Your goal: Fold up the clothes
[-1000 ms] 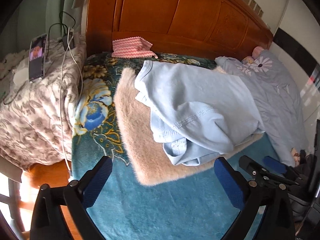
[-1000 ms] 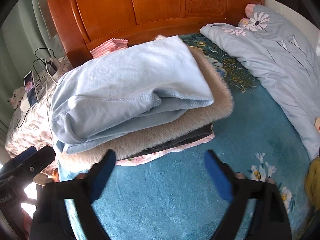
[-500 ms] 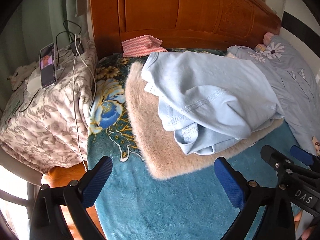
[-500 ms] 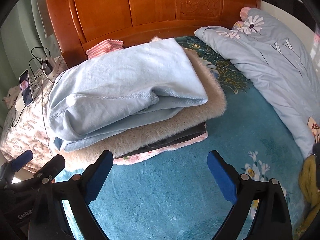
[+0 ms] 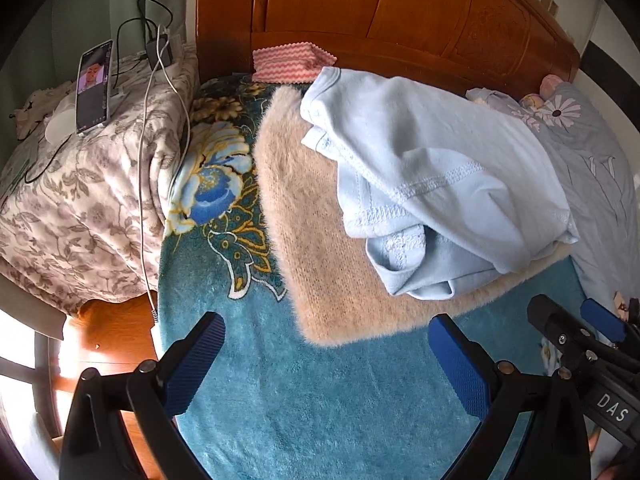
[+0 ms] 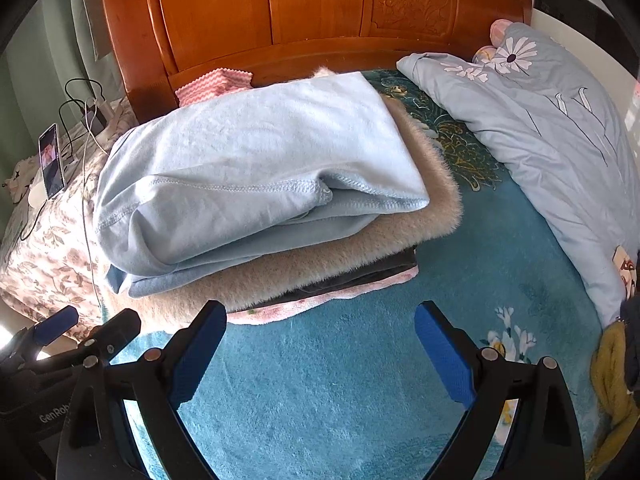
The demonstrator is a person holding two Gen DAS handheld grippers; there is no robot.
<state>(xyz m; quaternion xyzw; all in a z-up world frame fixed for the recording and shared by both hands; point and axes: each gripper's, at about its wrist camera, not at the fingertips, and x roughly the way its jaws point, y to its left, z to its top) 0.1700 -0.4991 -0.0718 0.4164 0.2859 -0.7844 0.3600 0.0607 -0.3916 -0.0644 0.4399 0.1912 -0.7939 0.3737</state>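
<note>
A folded light blue garment (image 5: pixel 440 184) (image 6: pixel 256 168) lies on top of a stack on the bed. Under it is a beige fluffy garment (image 5: pixel 316 240) (image 6: pixel 320 256), then a dark piece (image 6: pixel 372 276) and a pink piece (image 6: pixel 320 304). My left gripper (image 5: pixel 328 360) is open over the teal blanket (image 5: pixel 320 400), just short of the beige garment's near corner, holding nothing. My right gripper (image 6: pixel 320 348) is open too, empty, in front of the stack's near edge. Each gripper shows at the edge of the other's view: the right gripper (image 5: pixel 584 336) and the left gripper (image 6: pixel 76 332).
A wooden headboard (image 6: pixel 320 12) stands behind the stack with a pink zigzag cloth (image 5: pixel 292 62) at its foot. A grey-blue flowered duvet (image 6: pixel 540 128) lies on the right. A floral-covered side table (image 5: pixel 80 200) on the left holds a phone (image 5: pixel 94 86) and cables. Yellow cloth (image 6: pixel 612 392) sits far right.
Both grippers have drawn back slightly from the stack and shifted; the stack sits higher and further right in the left view. The clothes have not moved. Both stay open.
</note>
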